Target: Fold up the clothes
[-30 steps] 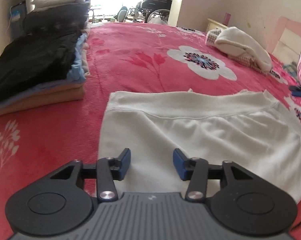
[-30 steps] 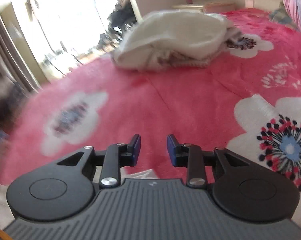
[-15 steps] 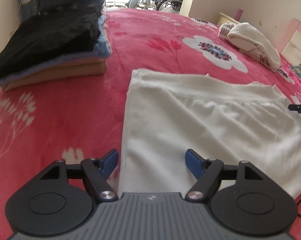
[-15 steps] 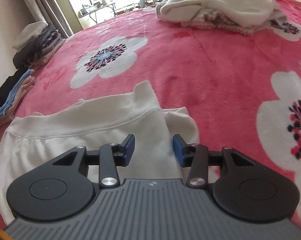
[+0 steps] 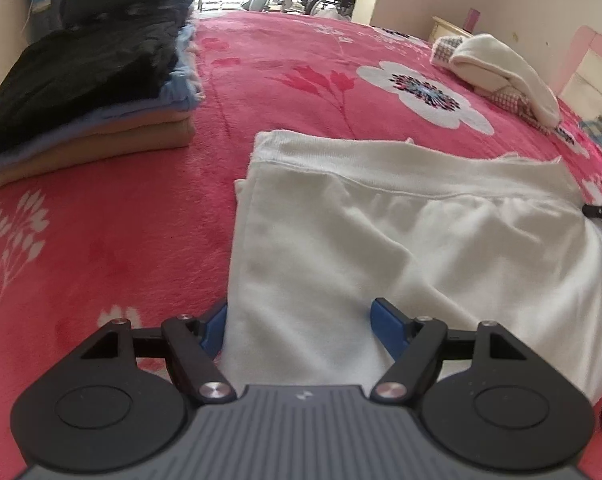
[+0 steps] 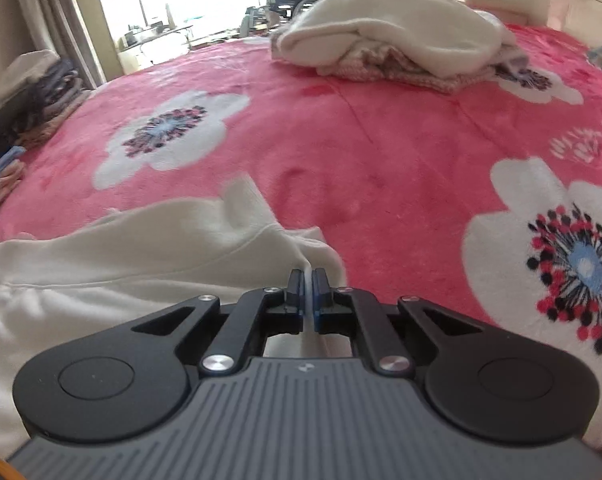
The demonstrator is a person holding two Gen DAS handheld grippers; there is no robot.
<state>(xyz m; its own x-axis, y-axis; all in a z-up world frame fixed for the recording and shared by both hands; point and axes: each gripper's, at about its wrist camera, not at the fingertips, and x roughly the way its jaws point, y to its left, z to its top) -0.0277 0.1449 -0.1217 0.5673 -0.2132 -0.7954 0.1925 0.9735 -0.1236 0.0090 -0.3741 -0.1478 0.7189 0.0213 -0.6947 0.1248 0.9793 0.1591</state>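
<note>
A white garment (image 5: 381, 220) lies spread flat on the red flowered blanket (image 5: 101, 248), its ribbed band at the far side. My left gripper (image 5: 301, 320) is open wide low over the garment's near left edge: the left pad sits just off the cloth and the right pad over it, neither pressing. In the right wrist view the same white garment (image 6: 141, 248) fills the lower left. My right gripper (image 6: 308, 280) is shut on its right edge, with a thin fold of cloth pinched between the blue pads. The right gripper's tip (image 5: 599, 211) shows at the garment's far right.
A stack of folded clothes (image 5: 81, 92), black over blue and tan, sits to the left, with a taller stack (image 6: 33, 80) behind it. A loose heap of cream and checked clothes (image 6: 393, 44) lies at the far right. Red blanket (image 6: 381, 152) stretches between them.
The left jaws spread wider and shifted to the garment's left edge. The right gripper dropped to the garment's right edge and shut on the cloth.
</note>
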